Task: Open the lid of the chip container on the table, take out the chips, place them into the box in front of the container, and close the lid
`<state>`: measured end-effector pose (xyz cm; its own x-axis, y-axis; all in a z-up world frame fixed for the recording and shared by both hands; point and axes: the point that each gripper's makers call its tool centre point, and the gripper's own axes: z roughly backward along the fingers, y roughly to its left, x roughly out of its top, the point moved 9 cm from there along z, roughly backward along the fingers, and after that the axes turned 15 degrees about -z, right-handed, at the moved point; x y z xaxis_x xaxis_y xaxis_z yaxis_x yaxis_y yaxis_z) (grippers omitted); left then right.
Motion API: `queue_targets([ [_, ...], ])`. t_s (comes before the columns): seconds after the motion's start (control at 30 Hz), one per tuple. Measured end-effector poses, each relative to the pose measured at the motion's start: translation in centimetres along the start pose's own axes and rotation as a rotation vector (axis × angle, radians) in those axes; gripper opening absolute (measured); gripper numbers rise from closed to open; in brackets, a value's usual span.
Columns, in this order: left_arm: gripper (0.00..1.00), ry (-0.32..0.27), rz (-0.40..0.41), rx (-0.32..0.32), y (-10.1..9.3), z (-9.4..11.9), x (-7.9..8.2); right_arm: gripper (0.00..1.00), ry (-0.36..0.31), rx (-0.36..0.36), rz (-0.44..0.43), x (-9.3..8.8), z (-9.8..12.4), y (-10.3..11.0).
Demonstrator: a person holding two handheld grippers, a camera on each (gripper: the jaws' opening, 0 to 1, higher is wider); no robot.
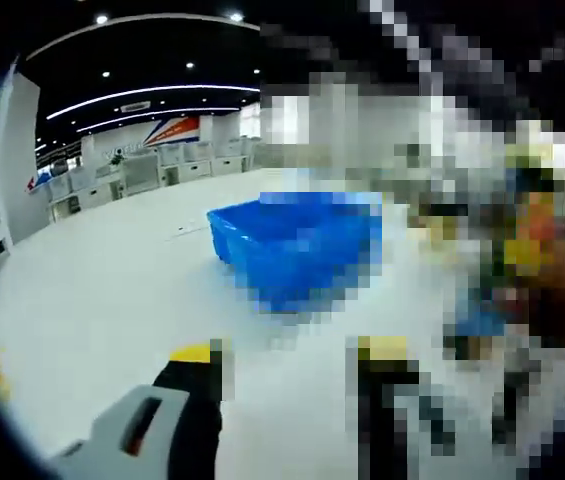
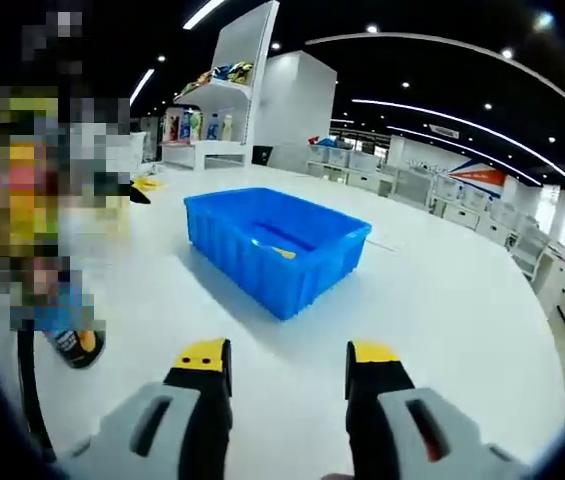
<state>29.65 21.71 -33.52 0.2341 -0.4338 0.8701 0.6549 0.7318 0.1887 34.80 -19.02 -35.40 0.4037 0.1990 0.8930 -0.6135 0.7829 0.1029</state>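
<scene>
Left tongs [image 1: 287, 365]: released, nothing between the yellow-tipped jaws, hovering over the bare white worktop [image 1: 92, 300].
Right tongs [image 2: 287, 365]: released too, jaws apart and holding nothing, above the worktop.
Box [image 2: 274, 245]: blue, open-topped, straight ahead of the right tongs and clear of them; in the left gripper view it lies ahead and a little off to one side. Something small and yellowish lies on its floor, too small to name.
Box long axis: runs slantwise across the line of the right tongs, one corner pointing toward them.
Chip container [image 2: 70, 340]: a dark cylinder with a blue and orange end, lying tilted on the worktop to the left of the right tongs, partly under blur; whether its lid is on cannot be told.
Nearer hand: my judgement is the right tongs, since the container sits close beside them.
Coming move: likely a swing leftward to the container, not forward to the box.
</scene>
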Motion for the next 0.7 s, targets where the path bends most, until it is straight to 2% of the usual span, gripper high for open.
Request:
queue_targets([
  [0.07,0.53,0.024,-0.003,0.014,-0.5,1.5,0.0,0.45,0.014,-0.004,0.003,-0.1,1.2,0.4],
  [0.13,0.52,0.033,0.02,0.001,-1.0,3.3,0.2,0.44,0.042,-0.033,-0.001,-0.2,2.2,0.5],
  [0.2,0.51,-0.051,0.015,-0.049,-1.9,4.6,1.1,0.44,0.072,-0.052,-0.001,-0.3,3.3,0.8],
  [0.23,0.52,-0.08,0.058,-0.086,-2.7,5.6,1.7,0.44,0.081,-0.048,0.002,-0.4,3.7,1.0],
  [0.3,0.52,-0.061,0.02,-0.089,-2.9,6.9,2.0,0.46,0.087,-0.036,0.002,-0.1,4.8,1.0],
  [0.37,0.52,-0.017,-0.039,-0.056,-2.7,7.8,1.9,0.46,0.078,-0.036,-0.001,0.2,5.7,1.3],
  [0.5,0.53,0.024,-0.025,-0.004,-2.0,8.9,1.7,0.46,0.088,-0.052,0.009,0.3,7.6,2.6],
  [0.63,0.57,0.069,-0.068,0.011,-2.4,9.6,1.1,0.46,0.083,-0.065,-0.004,-0.1,8.7,3.4],
  [0.7,0.58,0.102,-0.087,0.023,-2.8,9.9,0.8,0.45,0.097,-0.107,-0.002,-0.5,9.2,3.6],
])
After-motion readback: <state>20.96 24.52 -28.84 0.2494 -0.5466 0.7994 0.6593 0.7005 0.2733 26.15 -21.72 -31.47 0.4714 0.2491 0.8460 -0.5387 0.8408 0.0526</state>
